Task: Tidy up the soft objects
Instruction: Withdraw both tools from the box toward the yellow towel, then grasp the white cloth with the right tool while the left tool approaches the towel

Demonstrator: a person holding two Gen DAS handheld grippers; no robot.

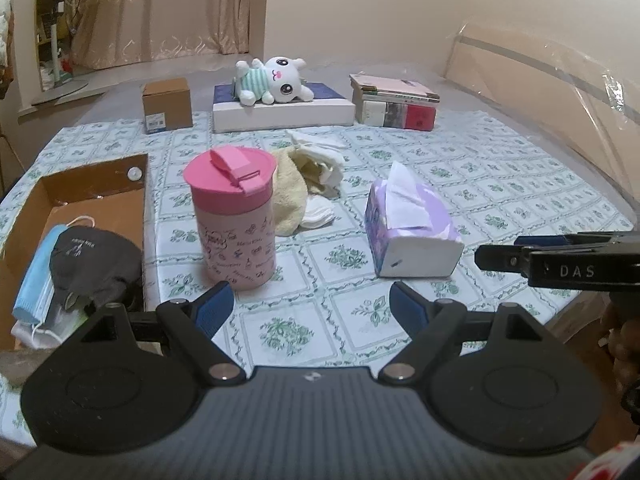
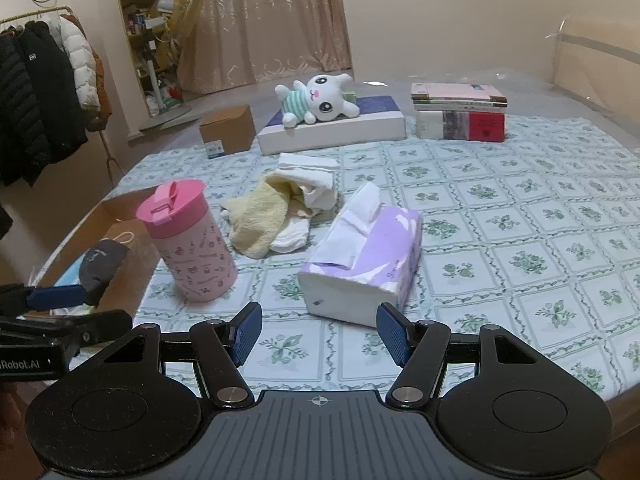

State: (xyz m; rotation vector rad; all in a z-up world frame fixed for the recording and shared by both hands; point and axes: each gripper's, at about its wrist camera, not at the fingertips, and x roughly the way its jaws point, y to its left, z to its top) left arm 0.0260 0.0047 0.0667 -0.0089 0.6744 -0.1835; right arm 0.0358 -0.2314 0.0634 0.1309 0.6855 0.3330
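A heap of cloths, a yellow towel (image 1: 289, 184) (image 2: 260, 216) and white cloths (image 1: 326, 162) (image 2: 314, 184), lies mid-table behind a pink lidded cup (image 1: 234, 216) (image 2: 188, 240). A white plush bunny (image 1: 276, 80) (image 2: 320, 100) lies on a flat white box (image 1: 284, 112) (image 2: 340, 130) at the back. An open cardboard box (image 1: 80, 208) (image 2: 120, 220) at the left holds a dark cap (image 1: 96, 260) (image 2: 102, 264) and a blue face mask (image 1: 36, 276). My left gripper (image 1: 311, 306) is open and empty above the cloth. My right gripper (image 2: 319, 332) is open and empty just before the tissue pack.
A purple tissue pack (image 1: 412, 228) (image 2: 368, 256) lies right of the cup. A small brown carton (image 1: 167, 104) (image 2: 228, 130) and a stack of books (image 1: 394, 102) (image 2: 460, 112) stand at the back. A coat rack (image 2: 44, 92) stands at the far left.
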